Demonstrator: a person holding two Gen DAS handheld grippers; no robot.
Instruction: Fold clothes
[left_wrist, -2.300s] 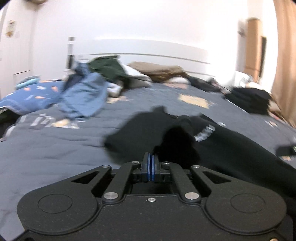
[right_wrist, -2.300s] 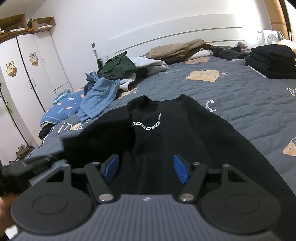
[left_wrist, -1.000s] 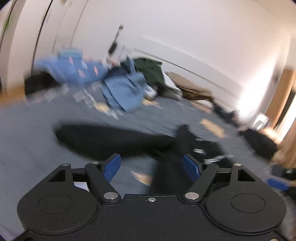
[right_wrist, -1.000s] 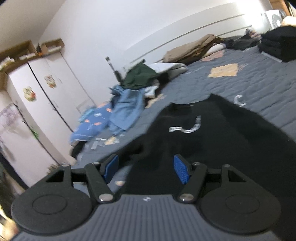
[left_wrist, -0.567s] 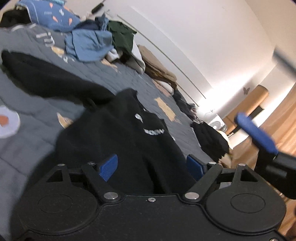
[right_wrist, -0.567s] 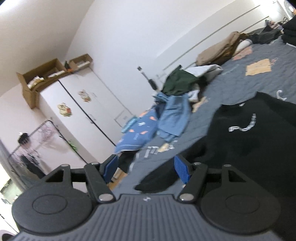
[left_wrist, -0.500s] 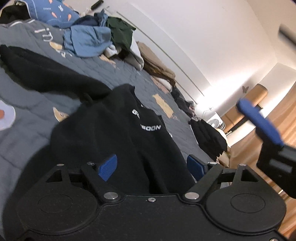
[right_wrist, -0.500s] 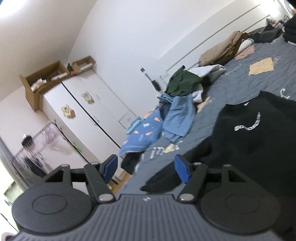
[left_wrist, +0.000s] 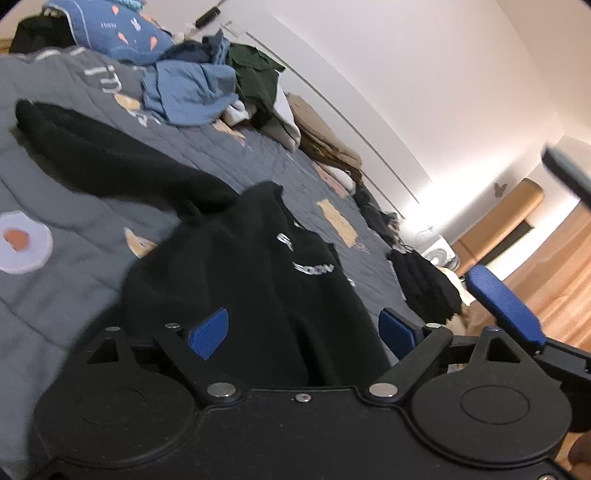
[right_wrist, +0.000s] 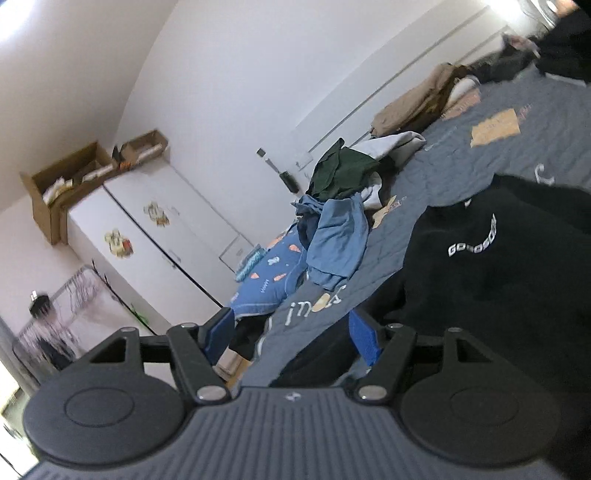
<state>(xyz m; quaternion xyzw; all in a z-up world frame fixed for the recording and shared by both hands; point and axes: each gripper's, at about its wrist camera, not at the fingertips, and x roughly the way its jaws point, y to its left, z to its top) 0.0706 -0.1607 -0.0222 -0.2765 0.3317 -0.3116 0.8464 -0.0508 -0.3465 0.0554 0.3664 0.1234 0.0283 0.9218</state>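
While the left gripper (left_wrist: 303, 330) hovers over it with jaws opening and nothing pinched, the black sweatshirt (left_wrist: 258, 266) lies flat on the grey quilt (left_wrist: 74, 266), one sleeve stretched leftward. Right gripper (right_wrist: 291, 334), spread and empty, hangs above the sweatshirt's left edge.

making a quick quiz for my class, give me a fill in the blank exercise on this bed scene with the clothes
1. The sweatshirt spread on the grey quilt is ____ in colour.
2. The lettering across its chest is ____.
3. The crumpled garment lying just below the dark green one is ____.
4. On top of the white wardrobe stand open ____ boxes.

Missing words: black; white; blue; cardboard
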